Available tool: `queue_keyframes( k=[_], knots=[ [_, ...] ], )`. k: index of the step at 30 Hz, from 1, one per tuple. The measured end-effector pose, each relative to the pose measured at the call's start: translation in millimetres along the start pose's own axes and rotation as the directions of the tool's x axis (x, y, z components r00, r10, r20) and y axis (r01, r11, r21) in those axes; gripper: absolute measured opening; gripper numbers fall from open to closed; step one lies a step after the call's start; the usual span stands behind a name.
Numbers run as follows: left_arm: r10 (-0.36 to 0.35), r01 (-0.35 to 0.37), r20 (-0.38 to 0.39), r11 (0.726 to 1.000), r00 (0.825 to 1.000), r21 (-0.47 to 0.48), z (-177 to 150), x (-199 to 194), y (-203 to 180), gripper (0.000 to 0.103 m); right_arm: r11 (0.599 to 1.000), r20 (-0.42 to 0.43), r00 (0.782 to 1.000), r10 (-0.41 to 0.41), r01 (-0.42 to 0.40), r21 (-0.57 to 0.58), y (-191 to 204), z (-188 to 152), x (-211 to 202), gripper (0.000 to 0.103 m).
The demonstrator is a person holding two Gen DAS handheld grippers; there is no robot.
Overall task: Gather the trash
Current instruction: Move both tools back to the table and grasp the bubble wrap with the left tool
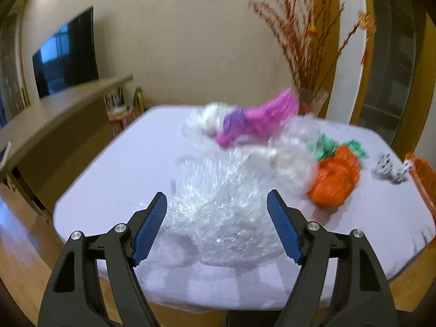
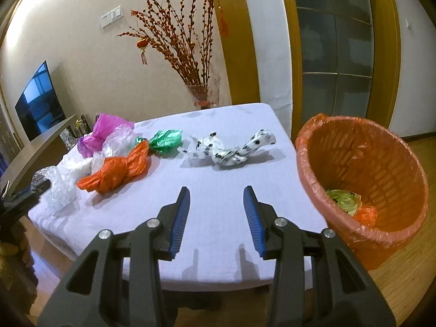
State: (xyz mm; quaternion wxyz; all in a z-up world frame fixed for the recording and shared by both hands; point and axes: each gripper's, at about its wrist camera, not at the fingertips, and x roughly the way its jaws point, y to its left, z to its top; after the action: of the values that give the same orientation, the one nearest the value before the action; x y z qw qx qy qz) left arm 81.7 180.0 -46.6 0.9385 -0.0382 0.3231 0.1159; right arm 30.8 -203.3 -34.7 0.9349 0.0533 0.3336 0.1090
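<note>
Clear wrap [image 1: 218, 212] between spread left gripper [image 1: 216, 204] jaws, angled down at table [image 1: 114, 169]

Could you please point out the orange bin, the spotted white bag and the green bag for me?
orange bin [image 2: 362, 160]: right wrist view, inner back wall.
spotted white bag [image 2: 231, 152]: right wrist view, crumpled middle.
green bag [image 2: 166, 140]: right wrist view, centre of the bundle.

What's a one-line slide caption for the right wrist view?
Open right gripper above the table, crumpled bags left, lined orange bin right.
</note>
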Motion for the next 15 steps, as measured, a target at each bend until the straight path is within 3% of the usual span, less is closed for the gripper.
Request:
queue_keyframes(
  k=[3, 6, 10, 15],
  knots=[
    [-0.030, 0.027, -0.070, 0.999, 0.997, -0.039, -10.5, 19.7, 4.3, 0.062, 1.000, -0.007, 1.000, -0.007, 0.007, 0.002, -2.2, -1.9, 0.5, 0.041],
    [-0.020, 0.019, -0.059, 1.000, 0.998, -0.025, -16.2, 23.7, 2.4, 0.052, 1.000, -0.017, 1.000, -0.011, 0.011, 0.006, -6.6, -2.2, 3.0, 0.041],
    [-0.023, 0.023, -0.042, 1.000, 0.999, -0.001, -18.4, 24.4, -0.2, 0.025, 1.000, -0.028, 1.000, -0.003, 0.004, 0.015, -8.0, -3.8, 8.6, 0.041],
    [-0.037, 0.037, -0.014, 0.999, 0.999, -0.002, -16.3, 13.4, 0.7, 0.018, 1.000, -0.041, 0.999, 0.011, -0.011, 0.006, -2.4, -4.9, 16.3, 0.041]
  ],
)
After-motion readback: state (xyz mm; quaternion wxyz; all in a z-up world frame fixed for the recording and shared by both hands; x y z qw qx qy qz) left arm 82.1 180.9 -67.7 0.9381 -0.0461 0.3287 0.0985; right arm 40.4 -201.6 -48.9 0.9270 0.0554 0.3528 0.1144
